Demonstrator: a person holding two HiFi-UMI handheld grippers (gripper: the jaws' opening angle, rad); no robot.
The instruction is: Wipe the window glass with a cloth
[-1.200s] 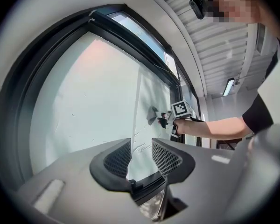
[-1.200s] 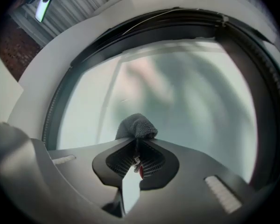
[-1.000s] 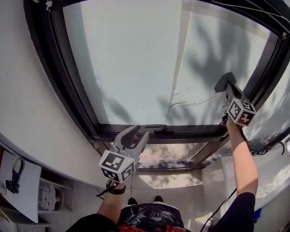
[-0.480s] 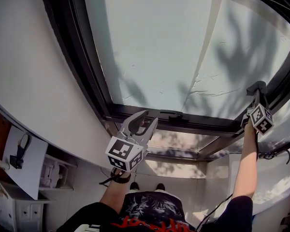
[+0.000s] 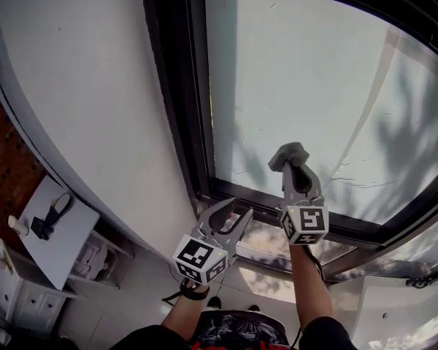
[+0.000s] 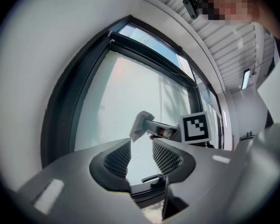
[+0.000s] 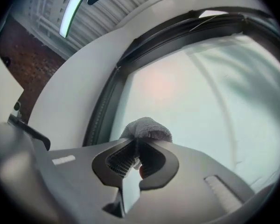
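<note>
The window glass fills the upper right of the head view. A grey cloth is bunched at the tip of my right gripper, which is shut on it and presses it to the pane near the lower left corner. The right gripper view shows the cloth pinched between the jaws, against the glass. My left gripper hangs just below and left, by the lower frame. Its jaws have just been opening and nothing is between them. The left gripper view shows the cloth ahead, beyond its own jaws.
A black window frame runs down the left of the pane, with white wall beside it. A window handle sits on the lower frame bar. A white cabinet stands at the lower left.
My right gripper has swept the cloth from the pane's right edge across to its lower left part. The head view has swung left. The left gripper has shifted slightly and spread wider.
</note>
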